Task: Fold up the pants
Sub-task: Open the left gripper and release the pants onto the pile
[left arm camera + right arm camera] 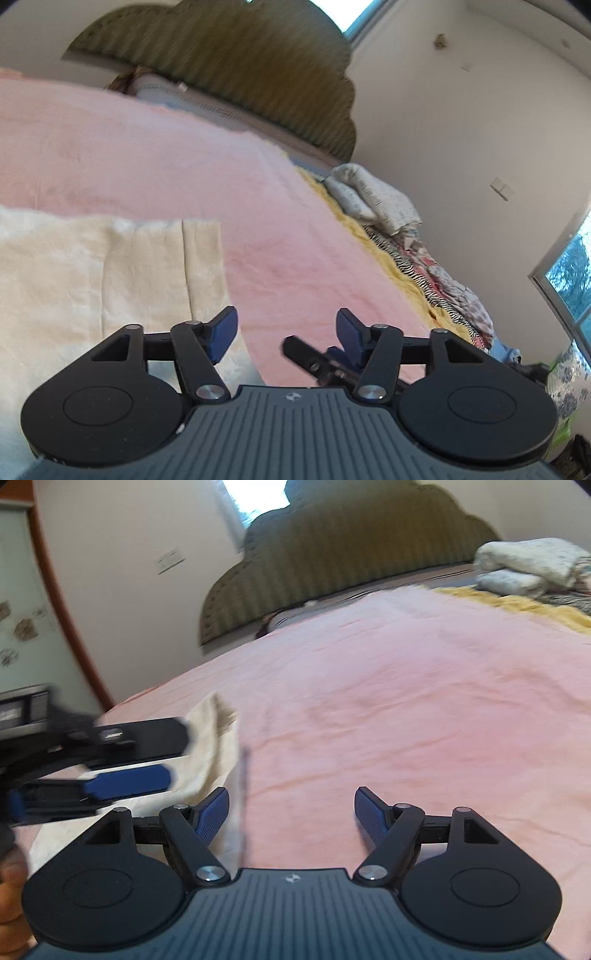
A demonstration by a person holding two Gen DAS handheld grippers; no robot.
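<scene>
In the left wrist view, the left gripper (286, 332) with black linkages and blue pads is hovering with its jaws spread apart and nothing between them, its left pad (222, 334) showing over the right edge of the cream, wrinkled fabric pants (92, 280). The pants are lying flat on the pink fuzzy blanket (184, 162) that is covering the bed, filling the lower left of this view. A black and blue part of the other tool is poking in just beside the right pad. Farther off, a pile of folded patterned bedding (373, 199) is sitting by the olive ribbed scalloped headboard (229, 62). In the right wrist view, the right gripper (291, 814) is likewise standing released, jaws wide, empty, over bare pink blanket (406, 701), with the cream pants (214, 746) lying just left of its left pad. The left gripper (147, 757), blurred, is reaching in from the left edge above the pants, and fingers (11, 904) are showing at the lower left corner.
</scene>
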